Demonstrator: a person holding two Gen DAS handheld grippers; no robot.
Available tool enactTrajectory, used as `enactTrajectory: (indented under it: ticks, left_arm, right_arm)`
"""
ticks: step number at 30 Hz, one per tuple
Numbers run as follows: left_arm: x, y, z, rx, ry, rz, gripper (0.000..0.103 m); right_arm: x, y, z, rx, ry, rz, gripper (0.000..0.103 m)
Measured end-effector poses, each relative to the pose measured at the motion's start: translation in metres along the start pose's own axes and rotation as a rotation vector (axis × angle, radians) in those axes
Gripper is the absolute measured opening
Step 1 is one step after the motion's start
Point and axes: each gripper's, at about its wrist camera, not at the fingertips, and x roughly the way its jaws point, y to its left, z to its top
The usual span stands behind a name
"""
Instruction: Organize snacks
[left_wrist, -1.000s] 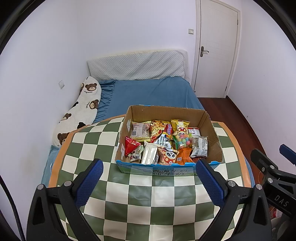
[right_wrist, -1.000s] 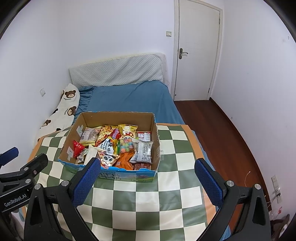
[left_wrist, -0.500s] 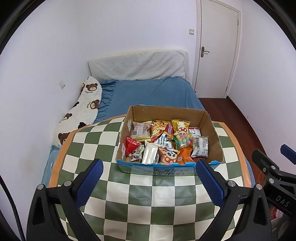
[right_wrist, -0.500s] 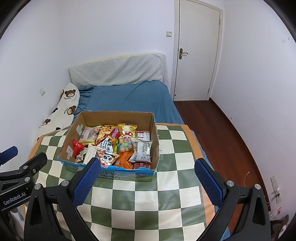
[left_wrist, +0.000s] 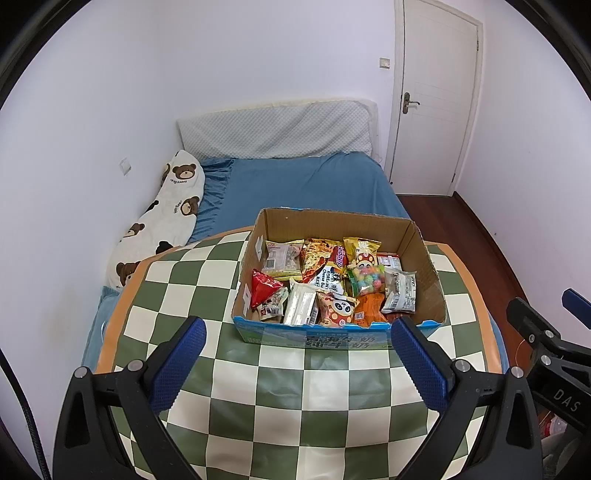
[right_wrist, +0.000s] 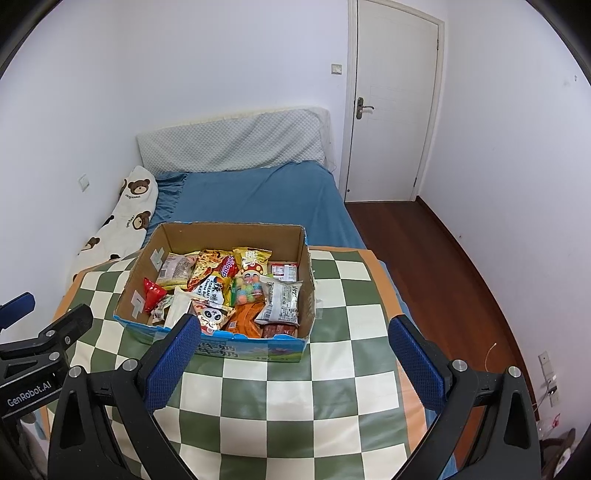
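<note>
An open cardboard box (left_wrist: 332, 221) (right_wrist: 229, 230) stands on the far half of a green-and-white checkered table (left_wrist: 280, 398) (right_wrist: 295, 391). Several snack packets (left_wrist: 332, 284) (right_wrist: 225, 288) fill it, among them a red triangular pack (left_wrist: 263, 291) and a panda pack (left_wrist: 336, 308). My left gripper (left_wrist: 297, 363) hovers open and empty above the table, short of the box's near wall. My right gripper (right_wrist: 291, 363) is open and empty too, in front of the box and slightly to its right. Each gripper shows at the edge of the other's view.
Behind the table lies a bed with a blue sheet (left_wrist: 306, 184), a quilted headboard cushion (left_wrist: 273, 129) and a bear-print pillow (left_wrist: 162, 221). A white door (right_wrist: 391, 103) and wooden floor (right_wrist: 432, 258) are at the right. Walls close in on the left and right.
Both grippers have drawn back a little from the box, which now looks slightly smaller and higher in both views. Both stay open and empty.
</note>
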Motion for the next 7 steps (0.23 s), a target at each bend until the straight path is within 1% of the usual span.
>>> enactTrajectory:
  ticks: [7]
  left_arm:
    - [0.0009,0.0015,0.0011,-0.006,0.001,0.001,0.103]
  right_arm:
    - [0.0,-0.0006,0.0,-0.001,-0.001,-0.001,0.103]
